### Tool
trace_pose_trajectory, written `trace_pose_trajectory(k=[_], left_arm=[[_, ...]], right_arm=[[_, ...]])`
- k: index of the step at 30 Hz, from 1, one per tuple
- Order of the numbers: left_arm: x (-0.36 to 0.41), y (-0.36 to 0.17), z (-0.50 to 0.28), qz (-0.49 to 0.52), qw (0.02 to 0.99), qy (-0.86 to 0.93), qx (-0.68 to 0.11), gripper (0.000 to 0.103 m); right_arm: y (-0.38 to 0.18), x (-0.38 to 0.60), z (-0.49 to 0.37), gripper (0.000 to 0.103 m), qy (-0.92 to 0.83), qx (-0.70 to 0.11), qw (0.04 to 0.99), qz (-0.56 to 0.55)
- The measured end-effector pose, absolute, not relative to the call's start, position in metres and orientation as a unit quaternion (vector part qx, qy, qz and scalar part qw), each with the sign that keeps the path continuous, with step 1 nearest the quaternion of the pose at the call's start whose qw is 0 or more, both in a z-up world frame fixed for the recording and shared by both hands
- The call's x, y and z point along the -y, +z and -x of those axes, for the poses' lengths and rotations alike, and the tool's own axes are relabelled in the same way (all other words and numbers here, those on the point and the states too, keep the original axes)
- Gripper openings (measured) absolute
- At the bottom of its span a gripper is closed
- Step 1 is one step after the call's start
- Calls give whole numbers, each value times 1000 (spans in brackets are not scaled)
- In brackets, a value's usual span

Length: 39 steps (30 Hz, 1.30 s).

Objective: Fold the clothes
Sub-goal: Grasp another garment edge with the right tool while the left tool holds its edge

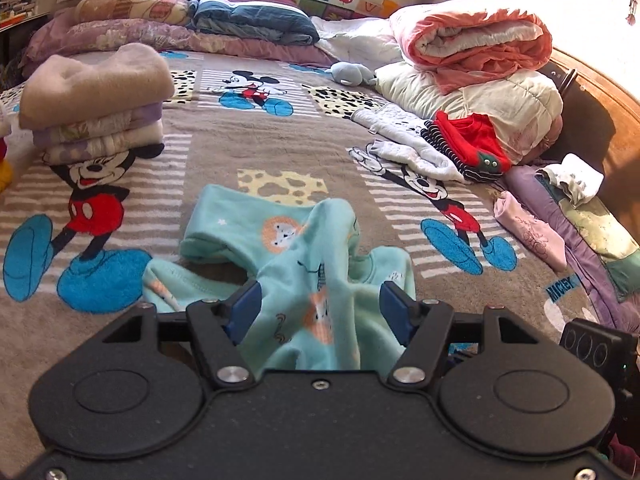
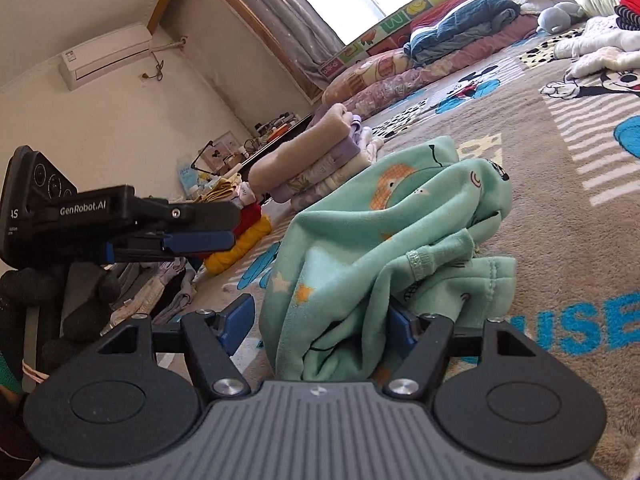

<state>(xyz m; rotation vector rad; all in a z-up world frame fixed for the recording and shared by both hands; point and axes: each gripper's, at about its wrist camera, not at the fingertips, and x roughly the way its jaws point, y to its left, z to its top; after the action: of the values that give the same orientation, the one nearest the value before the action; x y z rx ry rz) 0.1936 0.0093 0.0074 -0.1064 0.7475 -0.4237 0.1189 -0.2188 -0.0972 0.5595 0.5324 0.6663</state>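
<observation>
Mickey-print bedspread [image 1: 224,148]; folded stack [image 1: 92,100] upper left, unfolded pile [image 1: 452,148] right.
I read both grippers released: left gripper [image 1: 318,306], right gripper [image 2: 320,322] straddle crumpled mint garment [image 1: 288,236], lower centre, unfolded.

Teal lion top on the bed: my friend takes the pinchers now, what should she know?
Left gripper: open, holding nothing.
Right gripper: open, teal top bunched between its fingers, not pinched.
Teal top: crumpled on the blanket, unfolded.
Done: folded stack on the bed's left side.
Left: fold the teal top, then the loose clothes on the right.
</observation>
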Motion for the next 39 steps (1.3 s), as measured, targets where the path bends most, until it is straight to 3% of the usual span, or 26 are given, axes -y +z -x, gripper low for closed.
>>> trace_pose_trajectory(k=[14,16,17,23,30,39], left_arm=[[82,-28,-289,-86,874,-192,-437,63],[89,-35,-300,-98,866,-195,-450,37],[88,-36,-301,-94,865,-197,-452,10],[68,-21,-277,-59,885,-200,-416,9],[15,14,-196,2,921,-191,-340,8],[-55,1,-105,77,933,-143,-322,7]], right_arm=[[-112,269,-132,70,256,-255,847,-390],[-117,277,-136,75,244,-254,842,-409],[-119,281,-138,80,237,-253,841,-416],[-125,292,-145,81,217,-251,842,-426],[-115,280,-141,81,236,-237,859,-388],[-107,264,-114,81,268,-232,855,-380]])
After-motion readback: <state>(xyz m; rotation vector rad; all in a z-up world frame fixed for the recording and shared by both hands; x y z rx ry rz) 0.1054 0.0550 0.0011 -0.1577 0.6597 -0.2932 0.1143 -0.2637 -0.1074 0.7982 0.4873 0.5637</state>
